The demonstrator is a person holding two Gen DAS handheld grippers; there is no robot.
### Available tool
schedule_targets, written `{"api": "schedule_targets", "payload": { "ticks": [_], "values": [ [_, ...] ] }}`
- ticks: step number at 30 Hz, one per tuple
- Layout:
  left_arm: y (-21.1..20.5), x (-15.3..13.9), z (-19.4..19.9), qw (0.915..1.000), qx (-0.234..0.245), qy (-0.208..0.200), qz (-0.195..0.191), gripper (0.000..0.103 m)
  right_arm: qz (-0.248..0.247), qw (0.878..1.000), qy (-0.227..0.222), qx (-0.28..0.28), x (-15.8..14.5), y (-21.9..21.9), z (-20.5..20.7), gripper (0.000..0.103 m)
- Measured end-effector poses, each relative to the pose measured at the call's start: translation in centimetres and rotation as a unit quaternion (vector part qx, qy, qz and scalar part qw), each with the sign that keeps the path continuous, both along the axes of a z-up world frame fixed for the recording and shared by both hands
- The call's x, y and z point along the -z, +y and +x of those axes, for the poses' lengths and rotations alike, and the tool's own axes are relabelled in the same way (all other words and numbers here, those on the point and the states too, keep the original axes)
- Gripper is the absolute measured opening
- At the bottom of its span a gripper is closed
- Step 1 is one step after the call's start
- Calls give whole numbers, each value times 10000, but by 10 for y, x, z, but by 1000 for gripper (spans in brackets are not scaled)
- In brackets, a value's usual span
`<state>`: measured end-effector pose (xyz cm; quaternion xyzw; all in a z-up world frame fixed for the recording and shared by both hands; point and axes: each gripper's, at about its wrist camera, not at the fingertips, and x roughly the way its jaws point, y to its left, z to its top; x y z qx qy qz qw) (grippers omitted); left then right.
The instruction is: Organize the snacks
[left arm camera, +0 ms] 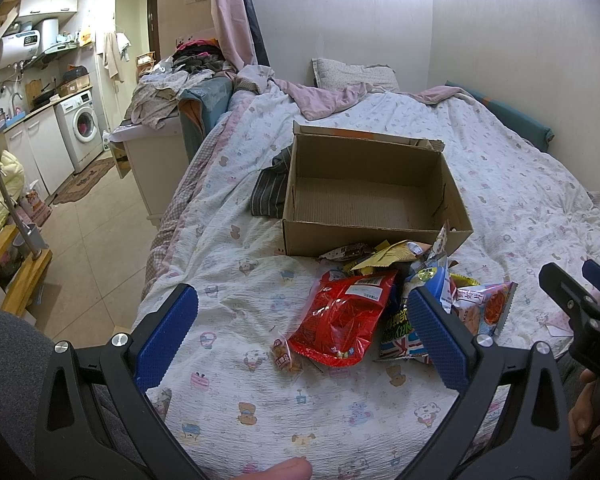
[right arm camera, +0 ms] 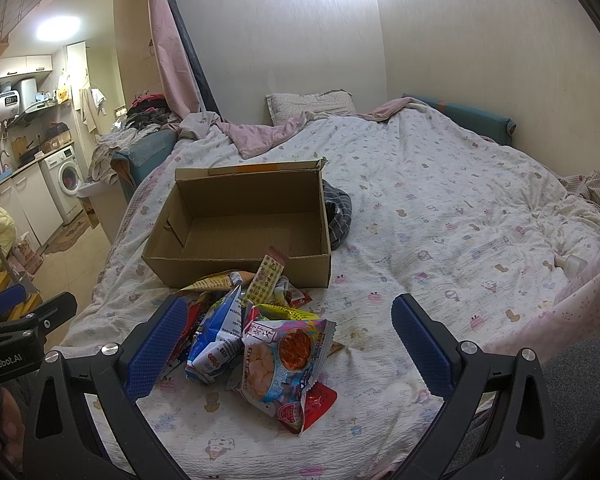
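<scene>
- Two hand-held grippers hovered low over a bed point(left arm camera: 500, 184) covered in a cartoon-print quilt; neither held anything.
- At the left, the left gripper point(left arm camera: 304, 320) had its blue-padded fingers spread wide, with a bare patch of quilt, a small orange sweet wrapper point(left arm camera: 287, 357) and a red snack bag point(left arm camera: 342, 316) lying between them.
- In the middle, a heap of snack packets point(right arm camera: 256, 320) lay on the quilt, its far side touching the near wall of an open cardboard box point(right arm camera: 236, 268). The box was empty and sat toward the bed's left edge.
- At the right, the right gripper point(right arm camera: 286, 340) was also opened wide, above a pale blue shrimp-flakes packet point(right arm camera: 278, 364) at the near edge of the heap.
- Judged from this, sorting had not yet begun: no snack was in the box.
- The next move likely called for lowering one gripper onto a top packet, pinching its crinkly film firmly without crushing it, then carrying it over the near wall into the box.
</scene>
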<state>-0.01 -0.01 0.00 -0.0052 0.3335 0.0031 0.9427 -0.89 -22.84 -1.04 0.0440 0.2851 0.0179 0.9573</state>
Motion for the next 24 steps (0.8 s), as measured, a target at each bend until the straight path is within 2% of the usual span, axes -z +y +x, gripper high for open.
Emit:
{"api": "schedule_targets", "payload": {
  "ticks": [24],
  "values": [
    [0, 0, 0, 10000, 3, 2, 2, 103, 5, 10000, 16, -10, 1, 0, 1, 103]
  ]
}}
